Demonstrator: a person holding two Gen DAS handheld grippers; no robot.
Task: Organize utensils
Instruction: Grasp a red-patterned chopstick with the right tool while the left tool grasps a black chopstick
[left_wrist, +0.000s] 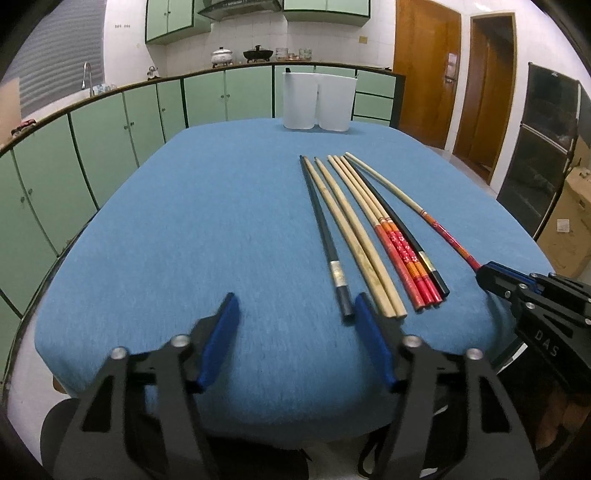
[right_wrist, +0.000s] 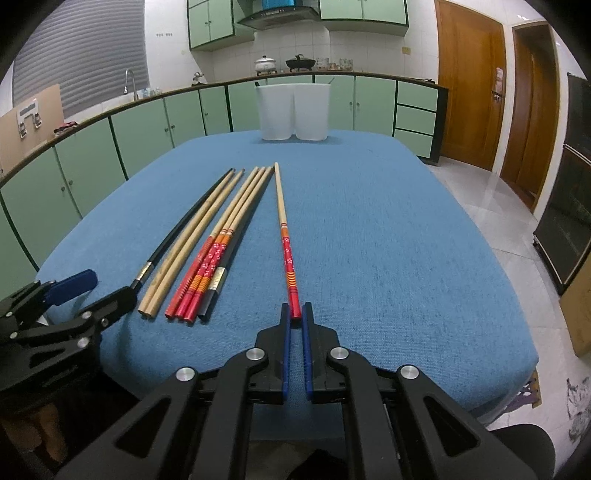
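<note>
Green kitchen cabinets (left_wrist: 110, 136) are curving around behind a table under a blue tablecloth (left_wrist: 207, 236), with 2 white containers (left_wrist: 316, 101) standing touching each other at its far edge.

From the left wrist view, the left gripper (left_wrist: 293, 314) is hovering over the near edge of the cloth with its jaws about half apart and nothing between its blue pads (left_wrist: 221, 332). Just ahead of the right-hand jaw, a black chopstick (left_wrist: 325, 240) with a silver band is lying with its butt end close beside the pad tip; whether they touch I cannot tell. Beyond that jaw, 2 plain bamboo chopsticks (left_wrist: 354, 240) are lying side by side, then 3 red-patterned chopsticks (left_wrist: 399, 254) and a second black chopstick (left_wrist: 417, 247) pressed against them. Well off to the right of the jaws, the right gripper (left_wrist: 484, 275) is closing on the butt of a separate red-patterned chopstick (left_wrist: 436, 225).

From the right wrist view, the right gripper (right_wrist: 295, 314) is holding its jaws nearly shut, and the red end of the single red-patterned chopstick (right_wrist: 286, 251) is sitting pinched between the pad tips, its pale tip pointing straight ahead toward the containers (right_wrist: 294, 110). To the left of these jaws, the bundle of remaining chopsticks (right_wrist: 207, 254) is lying fanned on the cloth (right_wrist: 388, 258), and the left gripper (right_wrist: 99, 284) is standing part open beside their butt ends.
</note>
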